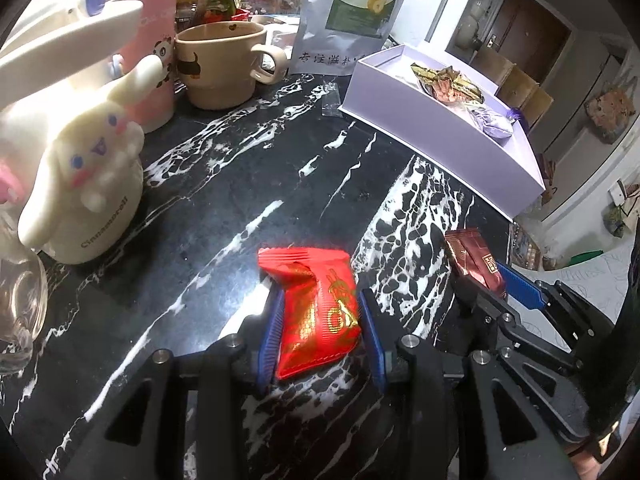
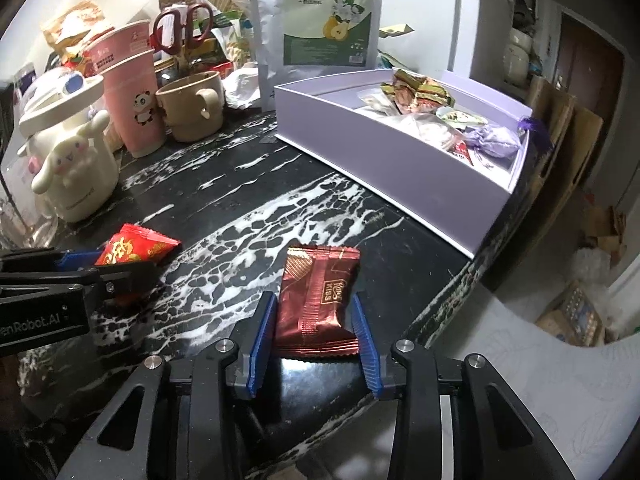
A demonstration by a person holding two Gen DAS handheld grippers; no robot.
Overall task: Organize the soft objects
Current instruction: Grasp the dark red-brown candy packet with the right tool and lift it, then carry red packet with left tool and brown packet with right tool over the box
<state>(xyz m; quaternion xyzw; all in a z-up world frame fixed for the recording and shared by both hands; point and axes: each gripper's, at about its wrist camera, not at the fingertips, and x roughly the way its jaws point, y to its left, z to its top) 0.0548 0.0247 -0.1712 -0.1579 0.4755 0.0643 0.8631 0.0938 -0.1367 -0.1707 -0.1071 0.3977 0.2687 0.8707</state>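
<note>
Glossy red foil candy wrapper (image 1: pixel 316 312), crimped along its edges, sits between the left gripper (image 1: pixel 320 320)'s ribbed blue plastic pads (image 1: pixel 269 332); matt black finger arms behind them carry shiny metal pins. Under it runs the polished black marble countertop (image 1: pixel 240 200), veined white and throwing glare. Left of that claw, a smooth, matt cream Cinnamoroll figure (image 1: pixel 84 184), and beyond it a beige mug (image 1: pixel 222 68) with a dull sheen. Over at the right gripper (image 2: pixel 314 320), a metallic maroon chocolate wrapper (image 2: pixel 316 300), finely creased, lies between the same ribbed blue pads. Ahead to its right, a matt lavender cardboard box (image 2: pixel 400 168); behind that, a silvery foil pouch (image 2: pixel 316 12) with a printed label.
</note>
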